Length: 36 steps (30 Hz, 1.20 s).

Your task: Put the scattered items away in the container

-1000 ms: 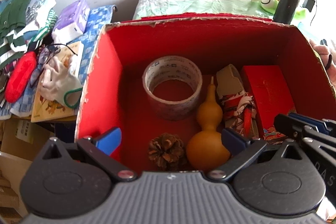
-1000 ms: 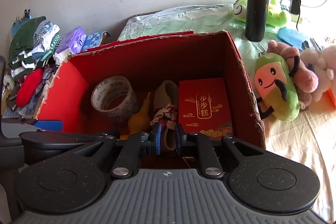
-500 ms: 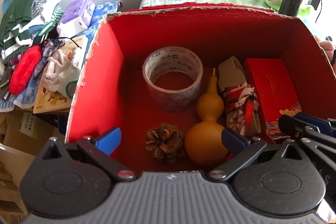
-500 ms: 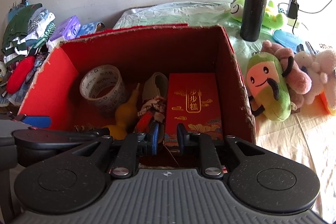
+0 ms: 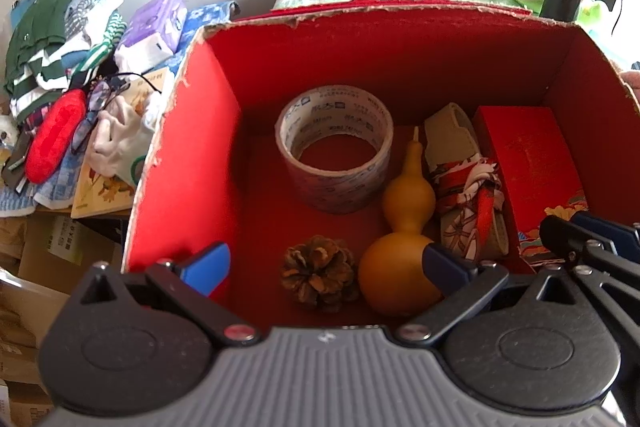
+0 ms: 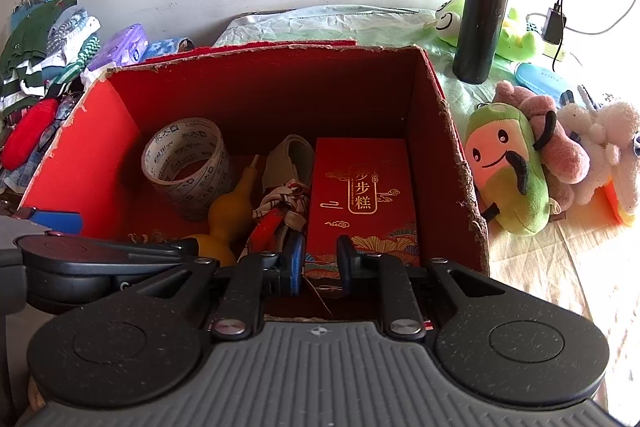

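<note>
The red cardboard box (image 5: 188, 163) holds a tape roll (image 5: 334, 147), a yellow gourd (image 5: 400, 239), a pine cone (image 5: 318, 273), a beige strap with a patterned cloth tied on it (image 5: 466, 195) and a red gift box (image 5: 528, 163). My left gripper (image 5: 326, 263) is open and empty above the box's near edge, over the pine cone and gourd. My right gripper (image 6: 318, 261) is open with a narrow gap and empty, above the near end of the red gift box (image 6: 362, 195). The tape roll (image 6: 184, 167) and gourd (image 6: 230, 211) also show in the right wrist view.
Folded clothes (image 5: 52, 39), a tissue pack (image 5: 154, 27), glasses and a red pouch (image 5: 54, 135) lie left of the box. A black flask (image 6: 482, 13), plush toys (image 6: 506, 167), a charger (image 6: 554, 25) and a green frog toy (image 6: 450, 21) are to the right on the cloth.
My right gripper has opened and let go of the patterned cloth, which now lies in the box, and has drawn back. The left gripper has stayed open and shifted slightly.
</note>
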Tool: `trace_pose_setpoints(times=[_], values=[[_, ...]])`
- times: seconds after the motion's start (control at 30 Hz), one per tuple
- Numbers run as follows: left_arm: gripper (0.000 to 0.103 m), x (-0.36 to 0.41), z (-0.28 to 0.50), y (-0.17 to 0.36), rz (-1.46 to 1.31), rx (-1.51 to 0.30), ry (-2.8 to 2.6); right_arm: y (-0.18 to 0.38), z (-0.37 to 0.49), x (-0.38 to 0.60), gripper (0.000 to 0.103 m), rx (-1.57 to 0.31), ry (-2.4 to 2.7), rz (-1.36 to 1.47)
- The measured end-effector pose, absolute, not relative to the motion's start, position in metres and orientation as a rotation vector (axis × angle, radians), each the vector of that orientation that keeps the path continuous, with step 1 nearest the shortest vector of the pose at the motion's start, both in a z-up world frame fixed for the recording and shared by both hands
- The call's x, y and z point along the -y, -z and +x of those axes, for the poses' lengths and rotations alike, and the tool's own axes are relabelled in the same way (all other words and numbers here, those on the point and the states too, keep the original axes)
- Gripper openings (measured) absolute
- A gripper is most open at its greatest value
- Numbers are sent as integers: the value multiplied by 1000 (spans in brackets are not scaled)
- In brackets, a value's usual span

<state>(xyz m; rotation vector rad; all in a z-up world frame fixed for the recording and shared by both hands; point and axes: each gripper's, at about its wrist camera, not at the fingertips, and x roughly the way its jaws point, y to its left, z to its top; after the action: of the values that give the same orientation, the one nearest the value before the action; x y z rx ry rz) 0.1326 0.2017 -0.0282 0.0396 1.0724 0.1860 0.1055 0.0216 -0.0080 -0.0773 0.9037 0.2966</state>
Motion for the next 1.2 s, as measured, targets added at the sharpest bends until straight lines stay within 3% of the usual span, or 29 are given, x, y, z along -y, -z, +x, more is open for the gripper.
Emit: trace_pose_setpoints(times=[1.2], values=[[102,-211,130,20,-38,-1127,-174,-2,101,-23,23,-901,-287,-87]])
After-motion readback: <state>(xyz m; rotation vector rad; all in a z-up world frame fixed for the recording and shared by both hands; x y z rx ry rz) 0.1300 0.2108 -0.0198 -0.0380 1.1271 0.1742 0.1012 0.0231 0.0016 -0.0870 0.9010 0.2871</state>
